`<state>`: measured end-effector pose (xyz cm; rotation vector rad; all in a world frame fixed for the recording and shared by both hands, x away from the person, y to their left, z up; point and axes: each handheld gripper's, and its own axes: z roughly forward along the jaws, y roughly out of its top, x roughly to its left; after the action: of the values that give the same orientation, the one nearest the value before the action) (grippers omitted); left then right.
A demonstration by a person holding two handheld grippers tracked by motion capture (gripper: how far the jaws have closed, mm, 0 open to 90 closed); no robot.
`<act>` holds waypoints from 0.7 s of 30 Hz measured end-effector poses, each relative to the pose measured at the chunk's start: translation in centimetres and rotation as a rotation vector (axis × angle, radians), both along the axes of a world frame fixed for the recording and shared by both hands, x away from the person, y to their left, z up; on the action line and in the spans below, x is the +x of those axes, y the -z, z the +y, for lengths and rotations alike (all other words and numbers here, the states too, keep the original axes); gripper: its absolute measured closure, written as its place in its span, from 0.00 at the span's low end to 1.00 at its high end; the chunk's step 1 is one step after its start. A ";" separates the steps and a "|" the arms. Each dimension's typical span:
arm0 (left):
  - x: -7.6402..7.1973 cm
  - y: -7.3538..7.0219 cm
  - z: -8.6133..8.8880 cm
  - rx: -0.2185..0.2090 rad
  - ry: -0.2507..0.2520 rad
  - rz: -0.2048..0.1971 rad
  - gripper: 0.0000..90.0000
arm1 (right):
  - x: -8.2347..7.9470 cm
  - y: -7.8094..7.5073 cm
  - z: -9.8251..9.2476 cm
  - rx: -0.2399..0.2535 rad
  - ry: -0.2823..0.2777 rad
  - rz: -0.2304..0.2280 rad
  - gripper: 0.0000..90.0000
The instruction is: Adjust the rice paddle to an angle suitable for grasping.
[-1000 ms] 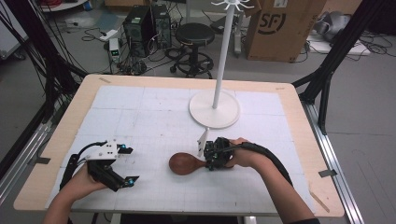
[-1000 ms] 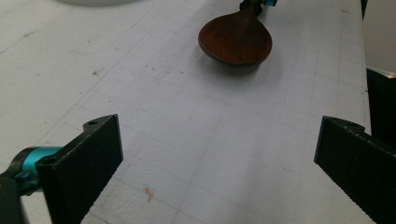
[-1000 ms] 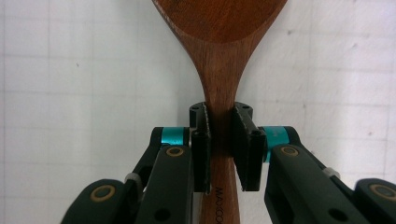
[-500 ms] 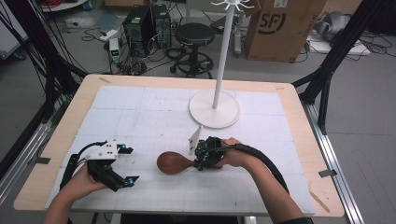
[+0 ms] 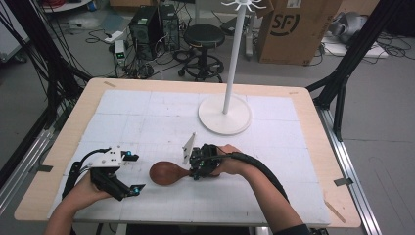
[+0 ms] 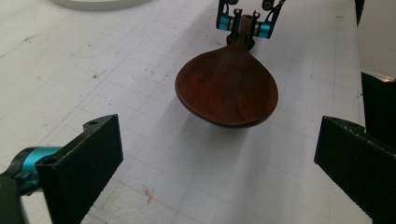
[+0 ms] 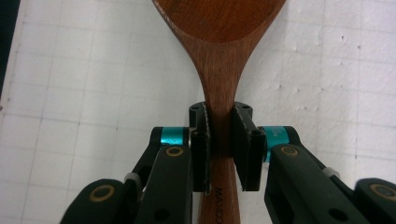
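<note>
A dark brown wooden spoon (image 5: 167, 173) is held a little above the white mat, its broad bowl (image 6: 227, 88) pointing toward the left hand. My right gripper (image 5: 196, 169) is shut on the spoon's handle (image 7: 221, 126), both pads pressed against its sides. My left gripper (image 5: 131, 173) rests near the table's front left, its jaws wide open. The spoon bowl lies ahead of the left gripper (image 6: 217, 154) and between the lines of its jaws, clear of both. In the left gripper view, the right gripper (image 6: 243, 23) clamps the handle behind the bowl.
A white coat stand with a round base (image 5: 224, 115) rises at the back centre of the mat. The wooden table edge (image 5: 313, 161) frames the gridded mat. Beyond the table are a stool (image 5: 203, 35), a cardboard box (image 5: 293, 27) and cables.
My right gripper has carried the spoon leftward, toward the left gripper. The left gripper has stayed in place, still open.
</note>
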<state>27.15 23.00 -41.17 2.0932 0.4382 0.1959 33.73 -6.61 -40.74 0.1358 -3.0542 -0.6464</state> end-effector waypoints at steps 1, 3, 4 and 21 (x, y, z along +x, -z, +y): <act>0.0 0.0 0.0 0.002 0.002 0.000 0.02 | 0.0 0.1 0.1 0.002 0.000 0.003 0.87; 0.0 0.0 0.0 0.003 0.003 0.000 0.02 | 0.1 0.1 0.3 -0.001 0.001 0.000 0.87; 0.0 0.0 0.0 0.004 0.003 0.000 0.02 | 0.1 0.3 0.4 -0.003 0.000 0.000 0.87; 0.0 0.0 0.0 -0.002 0.006 0.001 0.02 | -0.8 0.3 0.9 0.044 -0.020 -0.028 0.57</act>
<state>27.14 23.04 -41.13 2.0925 0.4326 0.1908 32.92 -5.75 -40.99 0.1766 -3.0618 -0.7174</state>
